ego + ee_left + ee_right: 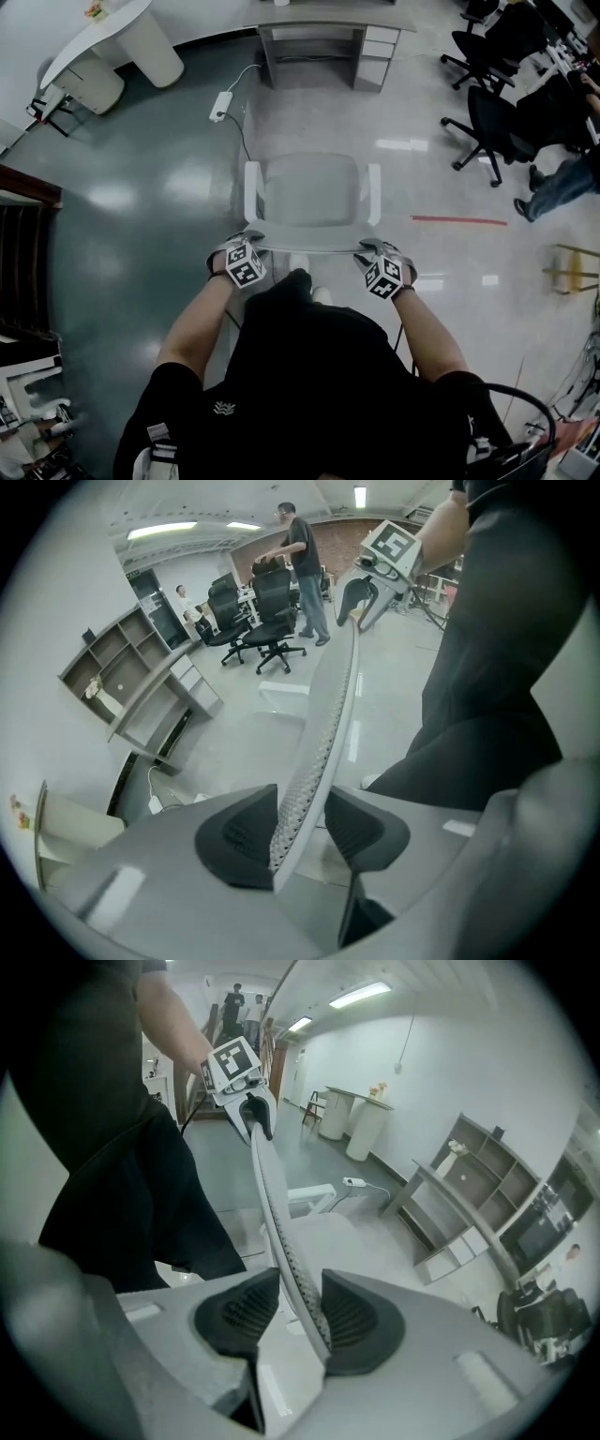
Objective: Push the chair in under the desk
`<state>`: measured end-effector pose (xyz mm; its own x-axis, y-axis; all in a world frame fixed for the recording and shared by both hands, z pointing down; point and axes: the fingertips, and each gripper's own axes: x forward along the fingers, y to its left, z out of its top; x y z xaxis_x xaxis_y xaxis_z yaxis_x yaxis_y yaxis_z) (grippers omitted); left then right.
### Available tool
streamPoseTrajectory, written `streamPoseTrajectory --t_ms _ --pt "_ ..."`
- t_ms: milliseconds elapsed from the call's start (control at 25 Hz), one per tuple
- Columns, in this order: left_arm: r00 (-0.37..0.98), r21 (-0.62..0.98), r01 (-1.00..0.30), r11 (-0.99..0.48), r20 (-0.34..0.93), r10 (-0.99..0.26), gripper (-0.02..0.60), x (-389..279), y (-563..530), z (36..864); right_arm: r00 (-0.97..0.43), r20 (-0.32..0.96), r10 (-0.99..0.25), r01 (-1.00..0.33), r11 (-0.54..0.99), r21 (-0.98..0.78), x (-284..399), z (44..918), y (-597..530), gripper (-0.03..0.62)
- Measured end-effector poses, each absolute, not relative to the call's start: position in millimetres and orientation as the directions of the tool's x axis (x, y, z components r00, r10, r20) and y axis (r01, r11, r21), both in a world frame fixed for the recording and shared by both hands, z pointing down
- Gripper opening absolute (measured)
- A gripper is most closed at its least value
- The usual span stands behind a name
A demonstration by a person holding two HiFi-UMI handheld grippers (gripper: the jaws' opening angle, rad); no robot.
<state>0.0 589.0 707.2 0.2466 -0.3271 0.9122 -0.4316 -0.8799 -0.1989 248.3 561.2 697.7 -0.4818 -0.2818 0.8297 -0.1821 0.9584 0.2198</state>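
Chair (pixel 314 192) gripped by its back!
Left gripper (pixel 246 249) and right gripper (pixel 379 255) clamp its top edge, jaws barely narrowed.

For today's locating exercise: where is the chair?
Head view, centre: the chair stands short of the desk, its backrest clamped by the left gripper and right gripper.

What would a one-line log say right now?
phase: grasp | left gripper: jaws on backrest | right gripper: jaws on backrest | chair: short of desk

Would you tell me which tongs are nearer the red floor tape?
Right. The right tongs grip the backrest end toward the tape; the left tongs grip its far end.
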Motion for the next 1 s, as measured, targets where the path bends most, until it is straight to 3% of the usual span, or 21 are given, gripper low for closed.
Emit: streamPoseTrajectory --t_ms 1000 --pt "0.286 -0.223 -0.381 -0.898 0.894 -0.343 0.169 -54 462 708 -0.441 0.849 -0.289 -0.201 0.954 0.220 196 702 448 0.144"
